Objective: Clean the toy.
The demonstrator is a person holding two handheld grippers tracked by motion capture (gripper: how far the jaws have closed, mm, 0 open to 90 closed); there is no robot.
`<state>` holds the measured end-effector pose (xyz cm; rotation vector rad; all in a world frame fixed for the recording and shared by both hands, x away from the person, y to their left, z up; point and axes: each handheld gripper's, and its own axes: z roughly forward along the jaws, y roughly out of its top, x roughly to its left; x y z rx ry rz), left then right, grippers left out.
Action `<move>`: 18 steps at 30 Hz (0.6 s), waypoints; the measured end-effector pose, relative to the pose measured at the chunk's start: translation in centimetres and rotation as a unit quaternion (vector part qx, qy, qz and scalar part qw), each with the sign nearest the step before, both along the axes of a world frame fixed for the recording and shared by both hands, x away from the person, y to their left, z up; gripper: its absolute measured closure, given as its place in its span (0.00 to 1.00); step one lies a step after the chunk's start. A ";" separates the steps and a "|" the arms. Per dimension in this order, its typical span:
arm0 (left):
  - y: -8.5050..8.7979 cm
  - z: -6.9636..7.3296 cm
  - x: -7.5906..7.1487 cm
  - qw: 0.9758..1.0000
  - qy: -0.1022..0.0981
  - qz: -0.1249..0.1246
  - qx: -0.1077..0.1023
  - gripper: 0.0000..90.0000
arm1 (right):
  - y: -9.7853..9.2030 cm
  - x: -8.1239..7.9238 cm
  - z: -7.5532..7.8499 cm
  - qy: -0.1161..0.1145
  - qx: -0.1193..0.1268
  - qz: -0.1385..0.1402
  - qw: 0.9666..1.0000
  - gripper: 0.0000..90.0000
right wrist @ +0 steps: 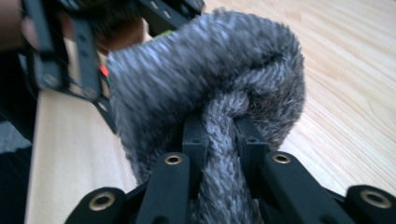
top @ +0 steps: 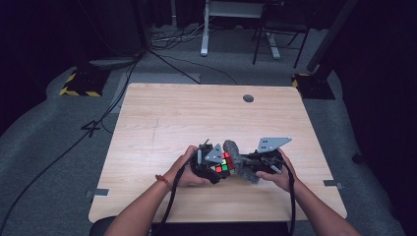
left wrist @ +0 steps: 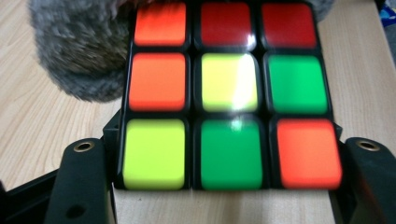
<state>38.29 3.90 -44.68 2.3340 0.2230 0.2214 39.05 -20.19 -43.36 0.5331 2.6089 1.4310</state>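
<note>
A scrambled colour cube (top: 224, 163) sits between my two hands near the table's front middle. My left gripper (top: 220, 168) is shut on it; in the left gripper view the cube (left wrist: 229, 93) is clamped between both black jaws, showing orange, red, yellow and green stickers. A grey furry cloth (top: 241, 164) presses against the cube's right side. My right gripper (top: 250, 165) is shut on that cloth, and the fur (right wrist: 210, 79) bunches between the jaws in the right gripper view. The cloth (left wrist: 79, 51) also lies behind the cube's top left.
The wooden table (top: 196, 113) has a round cable hole (top: 248, 98) at the back. Beyond it are floor cables (top: 172, 37), desk legs (top: 204, 29) and black-yellow stand bases (top: 78, 83). The left gripper's frame (right wrist: 70, 56) shows close behind the cloth.
</note>
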 end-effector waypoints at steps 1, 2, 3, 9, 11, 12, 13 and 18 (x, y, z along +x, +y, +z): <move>-0.4 -0.2 -0.1 1.000 -0.002 -0.002 0.010 0.37 | 0.2 -0.3 0.3 -0.006 0.006 0.008 1.000 0.87; -0.4 -0.2 -0.1 1.000 -0.002 -0.002 0.010 0.37 | 0.3 -0.5 0.5 -0.011 0.005 0.010 1.000 0.87; -0.5 -0.3 -0.1 1.000 -0.004 -0.005 0.012 0.37 | 0.3 -0.5 0.5 -0.011 0.005 0.010 1.000 0.87; -1.1 -0.6 -0.1 1.000 -0.009 -0.009 0.026 0.37 | 0.9 -1.2 1.3 -0.025 0.019 0.029 0.999 0.87; -1.2 -0.6 -0.1 0.999 -0.011 -0.008 0.029 0.37 | 1.3 -1.5 1.6 -0.031 0.013 0.033 0.999 0.87; -1.2 -0.6 -0.1 0.999 -0.014 -0.007 0.031 0.37 | 1.5 -1.5 1.6 -0.035 0.004 0.029 0.999 0.87; -1.1 -0.6 -0.2 0.999 -0.015 -0.006 0.031 0.37 | 1.5 -1.5 1.6 -0.035 0.004 0.029 0.999 0.87; -0.7 -0.2 -0.2 1.000 -0.021 0.000 0.021 0.37 | 1.0 -0.9 1.2 -0.035 -0.019 0.009 0.999 0.87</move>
